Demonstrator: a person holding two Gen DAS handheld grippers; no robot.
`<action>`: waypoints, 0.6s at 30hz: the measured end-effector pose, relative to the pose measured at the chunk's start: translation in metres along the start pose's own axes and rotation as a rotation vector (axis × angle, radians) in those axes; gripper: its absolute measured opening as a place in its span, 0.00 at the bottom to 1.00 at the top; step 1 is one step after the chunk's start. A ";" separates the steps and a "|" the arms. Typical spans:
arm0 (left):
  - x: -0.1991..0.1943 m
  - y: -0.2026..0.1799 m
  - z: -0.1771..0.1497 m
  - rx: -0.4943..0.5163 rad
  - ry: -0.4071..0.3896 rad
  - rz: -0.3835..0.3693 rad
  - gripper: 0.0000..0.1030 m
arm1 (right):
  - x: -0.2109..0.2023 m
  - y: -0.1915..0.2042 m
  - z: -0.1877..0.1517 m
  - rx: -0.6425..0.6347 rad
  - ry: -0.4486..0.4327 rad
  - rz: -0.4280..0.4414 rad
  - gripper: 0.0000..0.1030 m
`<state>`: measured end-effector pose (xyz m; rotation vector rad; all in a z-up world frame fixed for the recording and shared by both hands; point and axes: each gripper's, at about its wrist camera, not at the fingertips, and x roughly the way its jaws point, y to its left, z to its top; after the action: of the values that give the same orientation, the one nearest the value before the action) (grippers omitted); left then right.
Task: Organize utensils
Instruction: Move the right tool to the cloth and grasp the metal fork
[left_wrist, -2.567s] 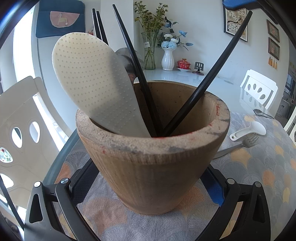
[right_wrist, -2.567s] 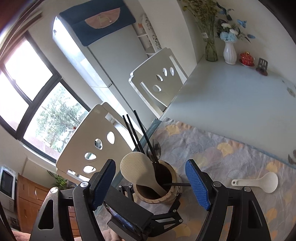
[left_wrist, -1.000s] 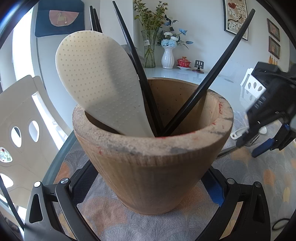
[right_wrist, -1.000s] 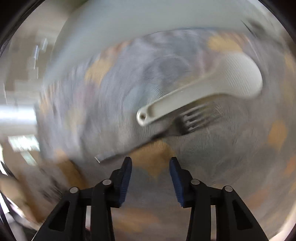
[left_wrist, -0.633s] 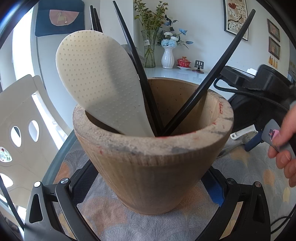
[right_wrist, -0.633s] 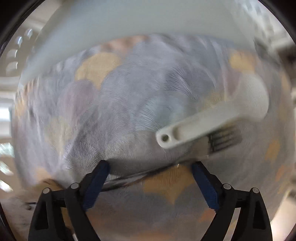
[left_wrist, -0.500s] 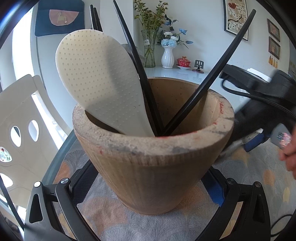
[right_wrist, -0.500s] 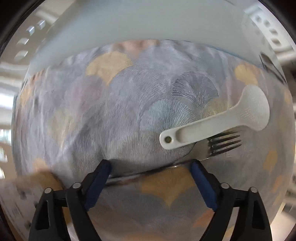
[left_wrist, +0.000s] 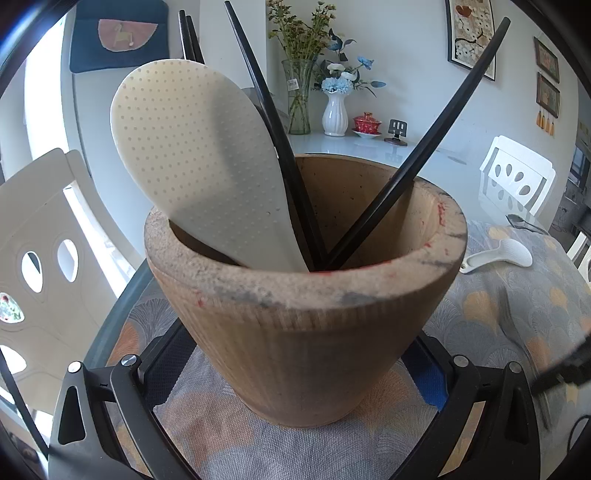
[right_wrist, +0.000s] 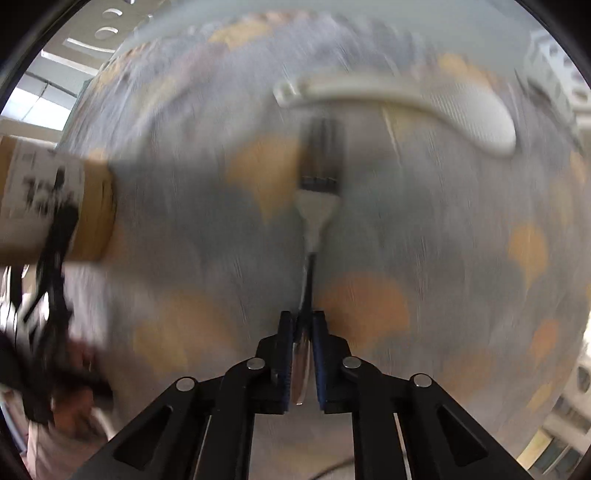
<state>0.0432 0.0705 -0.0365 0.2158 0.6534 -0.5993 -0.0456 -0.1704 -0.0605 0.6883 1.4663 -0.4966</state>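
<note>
Between the right gripper's (right_wrist: 302, 334) jaws sits the handle of the fork (right_wrist: 318, 206), clamped edge-on, its tines pointing away from the jaws over the patterned cloth (right_wrist: 461, 295). Beyond the tines lies the white spoon (right_wrist: 402, 99), just clear of them. The left gripper (left_wrist: 295, 373) has its jaws around the base of the pot (left_wrist: 306, 332), apparently steadying it; the paddle (left_wrist: 195, 162) and chopsticks (left_wrist: 417, 162) already stand inside. The step in hand is judged to be carrying the fork to the pot. The grip is thin and the picture blurred, so a slower swing would keep the fork from pivoting. Tilting it handle-down over the open right side of the rim, clear of the leaning chopsticks, should let it drop in cleanly.
</note>
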 end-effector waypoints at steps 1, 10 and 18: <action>0.000 0.000 0.000 0.000 0.000 0.000 1.00 | 0.001 -0.011 -0.013 0.009 0.022 0.028 0.09; 0.000 0.000 0.000 0.000 0.000 0.000 1.00 | -0.014 -0.055 -0.006 0.069 -0.098 0.085 0.46; 0.001 0.000 0.000 0.001 0.002 0.002 1.00 | -0.009 -0.029 0.015 -0.069 -0.191 -0.086 0.28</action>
<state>0.0437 0.0706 -0.0371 0.2179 0.6542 -0.5977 -0.0548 -0.2026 -0.0551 0.5106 1.3308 -0.5603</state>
